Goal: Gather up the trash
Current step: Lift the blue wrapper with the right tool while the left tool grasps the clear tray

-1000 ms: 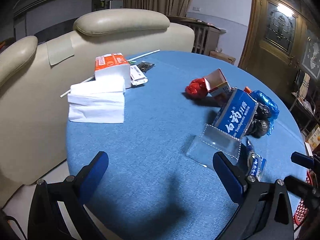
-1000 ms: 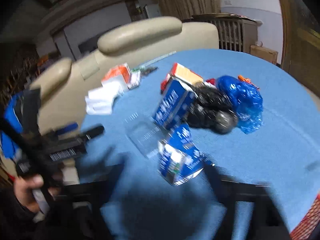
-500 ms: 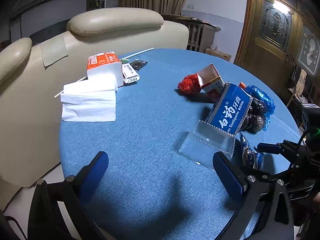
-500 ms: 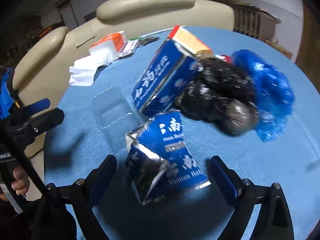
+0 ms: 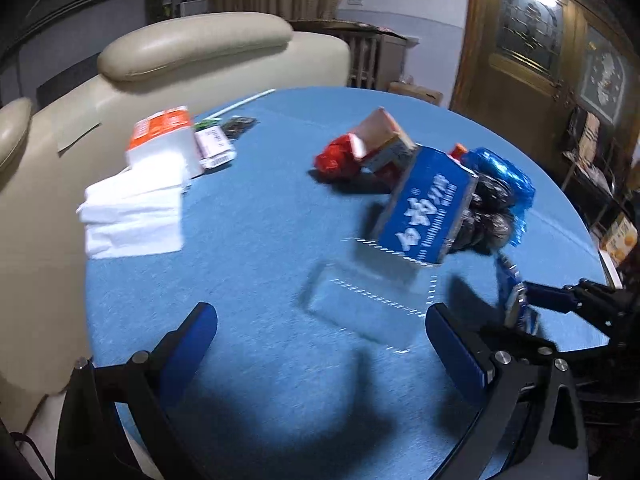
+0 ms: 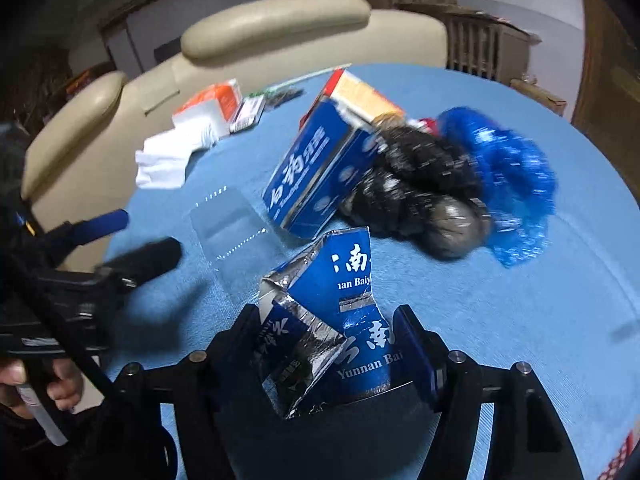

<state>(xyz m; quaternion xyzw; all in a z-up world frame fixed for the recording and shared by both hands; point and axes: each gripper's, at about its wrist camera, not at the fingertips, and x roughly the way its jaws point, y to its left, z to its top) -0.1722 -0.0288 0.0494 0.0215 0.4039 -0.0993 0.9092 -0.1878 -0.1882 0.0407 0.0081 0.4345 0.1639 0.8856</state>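
My right gripper (image 6: 328, 320) is shut on a torn blue and silver foil wrapper (image 6: 344, 320), also seen edge-on in the left wrist view (image 5: 514, 300). Beyond it lie a blue toothpaste box (image 6: 316, 172), a black crumpled bag (image 6: 420, 184), a blue plastic bag (image 6: 516, 184) and a clear plastic piece (image 6: 228, 232). My left gripper (image 5: 320, 332) is open and empty above the blue table (image 5: 260, 240), near the clear plastic piece (image 5: 368, 300). A red wrapper (image 5: 336, 156) and a small carton (image 5: 384, 136) lie behind the toothpaste box (image 5: 428, 212).
White tissues (image 5: 136, 208) and an orange-topped tissue pack (image 5: 164, 136) lie at the table's left side, with a long white straw (image 5: 244, 102) and small packets (image 5: 224, 136). A cream sofa (image 5: 192, 52) stands behind the table. A wooden door (image 5: 532, 52) is at right.
My right gripper has closed on the foil wrapper, which was between open fingers before. My left gripper has moved closer to the clear plastic and toothpaste box.
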